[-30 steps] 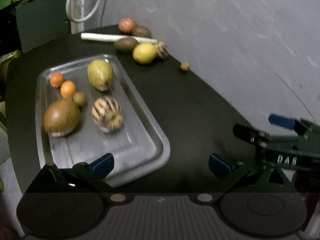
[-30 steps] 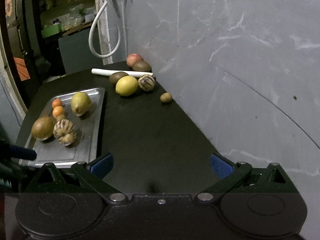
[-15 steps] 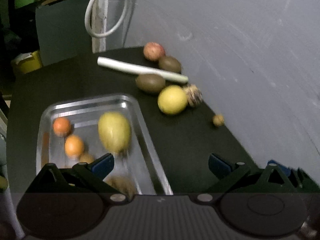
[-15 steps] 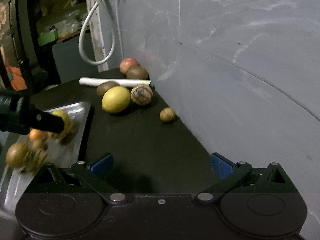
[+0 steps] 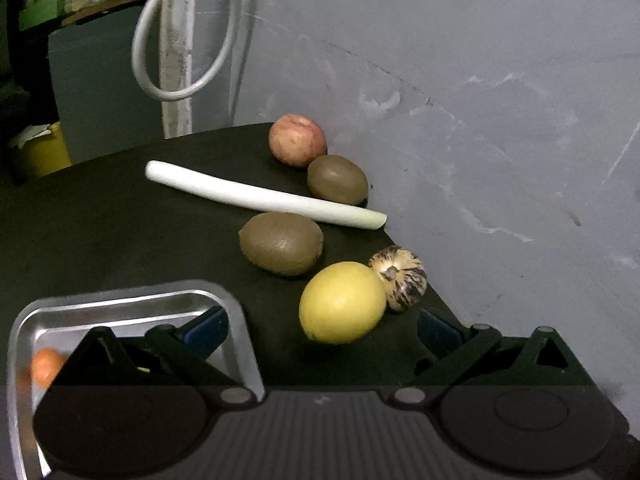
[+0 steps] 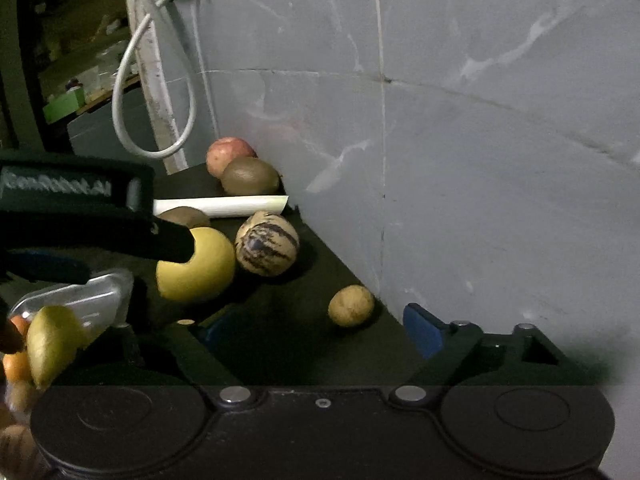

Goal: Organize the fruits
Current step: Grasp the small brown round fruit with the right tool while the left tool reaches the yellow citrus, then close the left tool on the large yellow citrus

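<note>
Loose fruit lies by the grey wall: a yellow lemon (image 5: pixel 342 302), a striped melon (image 5: pixel 398 278), two kiwis (image 5: pixel 281 243) (image 5: pixel 337 179) and an apple (image 5: pixel 297 146). My left gripper (image 5: pixel 322 330) is open, with the lemon's near side between its blue pads and untouched. In the right wrist view a small tan fruit (image 6: pixel 351 305) sits between the fingers of my right gripper (image 6: pixel 320 334). Its jaws are closing and its pads are still apart from the fruit. A black finger (image 6: pixel 168 242) of the left gripper crosses in front of the lemon (image 6: pixel 196 270).
A steel tray (image 5: pixel 132 300) at the lower left holds a pear (image 6: pixel 52 340) and oranges (image 6: pixel 16 364). A white leek stalk (image 5: pixel 260 196) lies between the kiwis. The wall (image 6: pixel 460 180) bounds the dark table on the right. A white cable loop (image 5: pixel 180 60) hangs behind.
Both grippers have moved forward and down toward the fruit by the wall. The tray has slipped to the lower left of both views. The right jaws have narrowed around the small tan fruit.
</note>
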`<state>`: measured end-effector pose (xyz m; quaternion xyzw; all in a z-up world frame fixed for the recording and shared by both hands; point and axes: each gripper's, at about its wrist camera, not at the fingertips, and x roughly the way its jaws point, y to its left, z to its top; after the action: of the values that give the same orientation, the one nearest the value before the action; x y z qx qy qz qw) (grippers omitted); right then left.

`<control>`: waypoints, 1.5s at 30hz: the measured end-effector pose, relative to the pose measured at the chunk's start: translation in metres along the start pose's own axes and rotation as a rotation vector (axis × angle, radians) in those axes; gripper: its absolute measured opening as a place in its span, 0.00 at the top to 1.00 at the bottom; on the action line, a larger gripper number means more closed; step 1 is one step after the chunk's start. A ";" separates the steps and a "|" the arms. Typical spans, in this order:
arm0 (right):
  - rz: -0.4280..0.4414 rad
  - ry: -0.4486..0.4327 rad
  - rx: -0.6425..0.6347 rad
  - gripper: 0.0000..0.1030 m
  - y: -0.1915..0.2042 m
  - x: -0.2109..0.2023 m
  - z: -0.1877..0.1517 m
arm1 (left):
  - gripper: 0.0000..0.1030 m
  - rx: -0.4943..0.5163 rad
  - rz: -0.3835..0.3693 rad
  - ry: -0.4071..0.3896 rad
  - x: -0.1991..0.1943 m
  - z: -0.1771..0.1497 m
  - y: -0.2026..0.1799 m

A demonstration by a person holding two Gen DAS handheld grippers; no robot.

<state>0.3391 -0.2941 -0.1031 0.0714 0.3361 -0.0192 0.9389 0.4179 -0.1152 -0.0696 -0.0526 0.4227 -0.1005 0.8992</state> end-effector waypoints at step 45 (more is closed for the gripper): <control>0.020 -0.029 -0.040 0.71 -0.007 -0.004 -0.022 | 0.41 0.165 -0.087 0.053 0.036 -0.014 -0.016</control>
<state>0.3214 -0.2976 -0.1178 0.0560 0.3219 -0.0039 0.9451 0.4272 -0.1392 -0.1024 0.0059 0.4341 -0.1751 0.8837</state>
